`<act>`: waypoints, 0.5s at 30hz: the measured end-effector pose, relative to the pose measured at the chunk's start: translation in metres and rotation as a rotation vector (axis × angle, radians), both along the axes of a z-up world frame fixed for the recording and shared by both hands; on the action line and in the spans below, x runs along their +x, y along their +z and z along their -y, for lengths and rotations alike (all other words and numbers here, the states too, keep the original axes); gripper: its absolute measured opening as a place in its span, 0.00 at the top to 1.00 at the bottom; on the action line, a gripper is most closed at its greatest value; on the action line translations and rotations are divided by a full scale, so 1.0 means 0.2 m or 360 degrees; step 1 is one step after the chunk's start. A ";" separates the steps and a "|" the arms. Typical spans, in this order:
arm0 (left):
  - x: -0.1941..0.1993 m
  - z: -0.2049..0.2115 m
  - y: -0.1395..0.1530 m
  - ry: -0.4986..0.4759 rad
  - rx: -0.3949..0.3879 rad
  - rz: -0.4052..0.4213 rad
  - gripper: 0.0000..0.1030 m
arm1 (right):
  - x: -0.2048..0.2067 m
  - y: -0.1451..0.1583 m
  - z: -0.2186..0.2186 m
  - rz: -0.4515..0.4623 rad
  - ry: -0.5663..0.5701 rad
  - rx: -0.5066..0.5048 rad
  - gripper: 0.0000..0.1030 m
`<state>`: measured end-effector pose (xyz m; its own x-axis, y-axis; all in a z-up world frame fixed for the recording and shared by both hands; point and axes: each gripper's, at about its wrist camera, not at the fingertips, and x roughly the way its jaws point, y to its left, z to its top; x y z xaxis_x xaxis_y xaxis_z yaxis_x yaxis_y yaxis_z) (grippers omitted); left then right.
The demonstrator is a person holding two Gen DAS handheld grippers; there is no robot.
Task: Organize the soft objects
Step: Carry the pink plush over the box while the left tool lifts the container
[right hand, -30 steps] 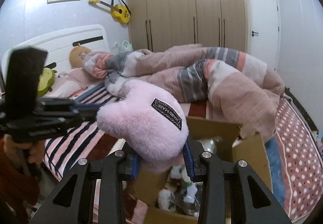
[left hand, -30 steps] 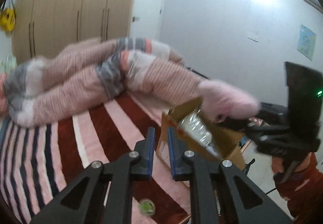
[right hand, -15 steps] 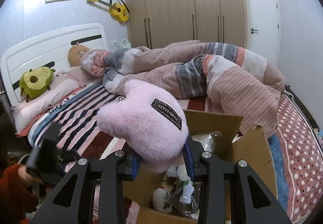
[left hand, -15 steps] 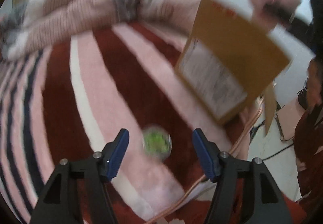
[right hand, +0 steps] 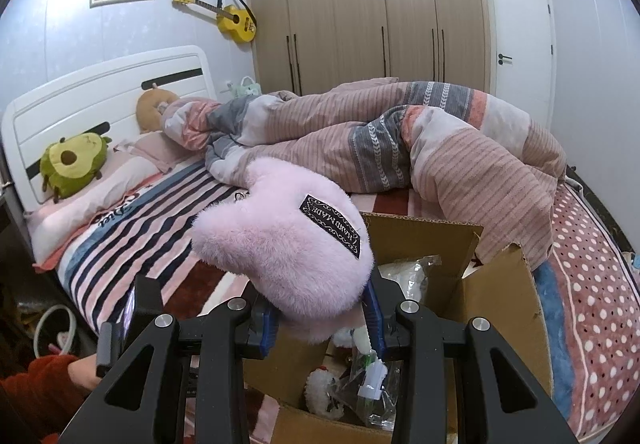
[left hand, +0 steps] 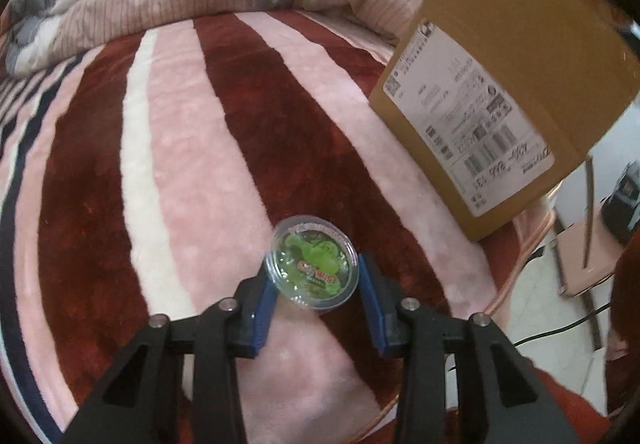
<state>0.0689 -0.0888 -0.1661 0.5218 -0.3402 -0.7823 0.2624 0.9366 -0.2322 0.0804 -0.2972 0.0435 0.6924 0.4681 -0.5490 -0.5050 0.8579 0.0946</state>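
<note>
The open brown cardboard box (right hand: 496, 308) sits at the near edge of the striped bed, already holding stuffed bits. The fluffy pink plush toy (right hand: 288, 256) is clamped in the right gripper (right hand: 320, 318) just above it; probably light and squishy, so grabbed low. The small round clear tub of green slime (left hand: 311, 269), likely rigid and slick, lies between the left gripper (left hand: 316, 298) fingers, spread around it, not squeezing.

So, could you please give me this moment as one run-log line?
left gripper: open around green-filled round container on striped blanket | right gripper: holding pink plush over cardboard box
</note>
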 end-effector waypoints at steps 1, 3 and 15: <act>0.00 0.00 0.00 0.0000 0.0017 0.0011 0.65 | 0.00 0.00 0.00 -0.0001 0.0000 0.0001 0.70; 0.00 -0.01 0.01 0.0013 0.0020 0.0034 0.65 | 0.00 0.00 0.00 0.0000 0.0000 0.0001 0.70; -0.03 -0.05 0.46 0.0000 0.0009 0.0339 0.65 | -0.02 0.05 0.08 0.0010 -0.0016 -0.0018 0.70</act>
